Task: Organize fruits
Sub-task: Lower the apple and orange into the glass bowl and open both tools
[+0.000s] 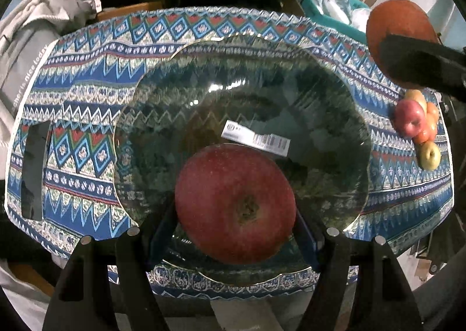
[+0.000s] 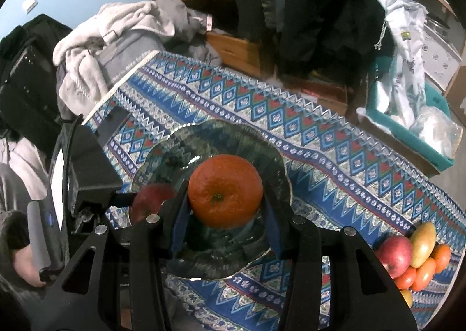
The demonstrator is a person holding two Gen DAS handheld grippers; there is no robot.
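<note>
**Two fruits over the bowl**

I am holding a red apple (image 1: pixel 235 205) in my left gripper (image 1: pixel 235 232), its blue pads pressing both sides, low over the near part of the glass bowl (image 1: pixel 291 92); I am gripping an orange (image 2: pixel 224 195) in my right gripper (image 2: pixel 224 214), jaws clamped on it above the same bowl; the bowl is sitting on the patterned cloth (image 2: pixel 335 173); a small pile of fruit (image 2: pixel 413 258) is lying at the cloth's right edge, well apart from the bowl.
</note>
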